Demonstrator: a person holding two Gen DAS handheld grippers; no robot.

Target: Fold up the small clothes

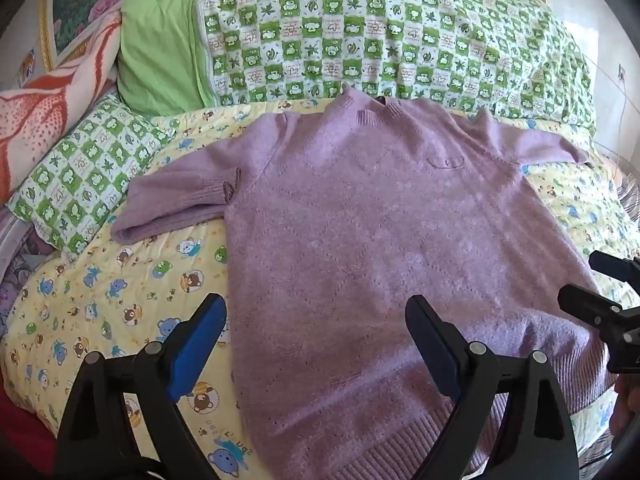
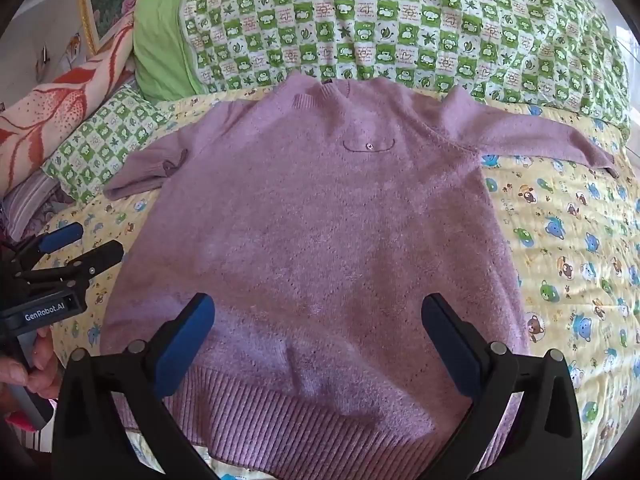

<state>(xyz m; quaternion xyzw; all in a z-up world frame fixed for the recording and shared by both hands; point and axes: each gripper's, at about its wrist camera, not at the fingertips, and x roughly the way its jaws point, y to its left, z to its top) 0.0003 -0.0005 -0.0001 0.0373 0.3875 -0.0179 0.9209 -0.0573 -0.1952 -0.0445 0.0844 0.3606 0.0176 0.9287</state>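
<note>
Where sweater [image 2: 320, 208] lies, cartoon-bear sheet [image 2: 560, 240], checkered quilt [image 2: 400, 20].

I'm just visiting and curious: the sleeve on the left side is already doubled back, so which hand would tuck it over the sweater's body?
Probably left. The left tool, open, hovers at the purple sweater's left edge, nearest the doubled-back sleeve. The right tool, also open, sits over the hem's middle, farther away.

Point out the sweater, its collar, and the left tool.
sweater [image 2: 320, 232]: right wrist view, chest middle.
collar [image 2: 320, 98]: right wrist view, ribbed neckline.
left tool [image 1: 316, 340]: left wrist view, midway between fingertips.
</note>
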